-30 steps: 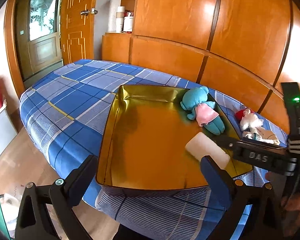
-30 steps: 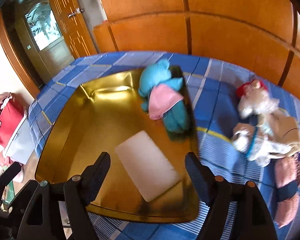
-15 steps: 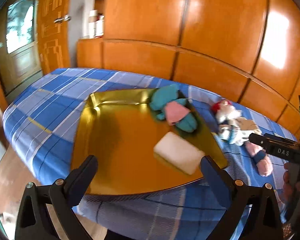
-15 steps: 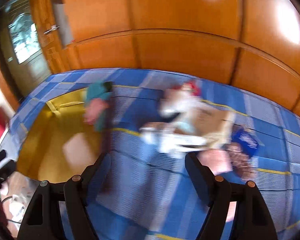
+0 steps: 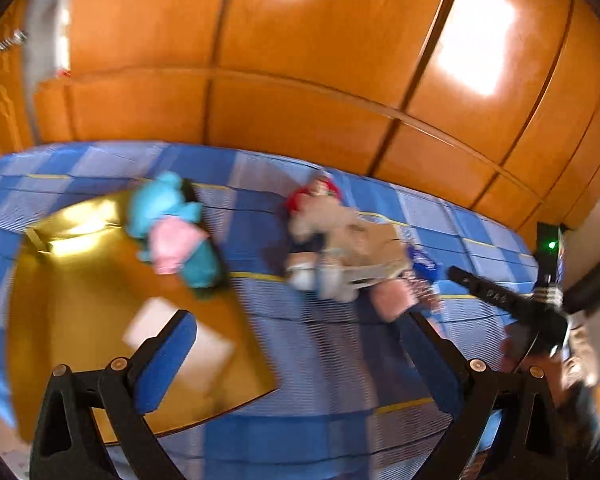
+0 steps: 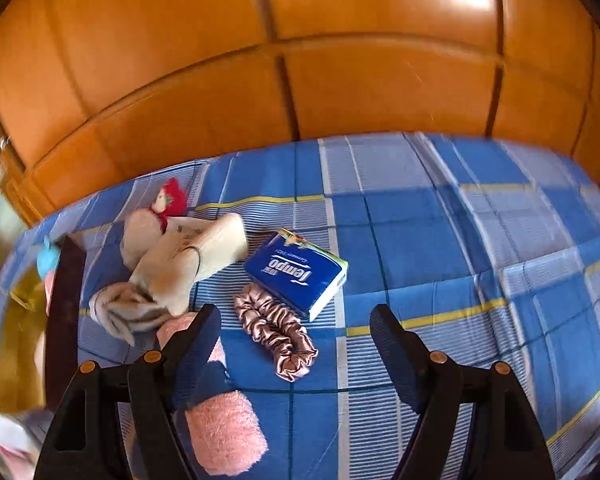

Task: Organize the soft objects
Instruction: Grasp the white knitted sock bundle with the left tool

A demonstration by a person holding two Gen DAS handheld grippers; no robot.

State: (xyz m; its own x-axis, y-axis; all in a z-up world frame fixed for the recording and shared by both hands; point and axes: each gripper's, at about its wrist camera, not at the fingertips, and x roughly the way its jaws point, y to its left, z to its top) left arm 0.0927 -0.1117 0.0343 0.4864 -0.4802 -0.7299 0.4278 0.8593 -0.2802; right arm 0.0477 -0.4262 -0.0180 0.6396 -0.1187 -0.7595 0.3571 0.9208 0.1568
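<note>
A gold tray [image 5: 60,300] lies on the blue checked bed and holds a teal plush toy in a pink dress [image 5: 172,232] and a white sponge [image 5: 180,336]. To its right lies a pile: a red-capped doll [image 6: 168,200], a beige cloth [image 6: 192,256], a grey striped cloth [image 6: 120,312], a blue Tempo tissue pack [image 6: 296,272], a pink satin scrunchie [image 6: 276,332] and a pink fuzzy sock [image 6: 220,428]. My left gripper [image 5: 300,340] is open and empty above the tray's right edge. My right gripper [image 6: 296,332] is open and empty, just above the scrunchie.
An orange wooden panelled wall [image 6: 300,60] runs behind the bed. The blue checked bedspread [image 6: 460,240] stretches to the right of the pile. The right gripper's body [image 5: 500,296] shows at the right in the left wrist view.
Both grippers have swung to the right, away from the tray and toward the pile of soft things. Both stayed open. The left wrist view is blurred by motion.
</note>
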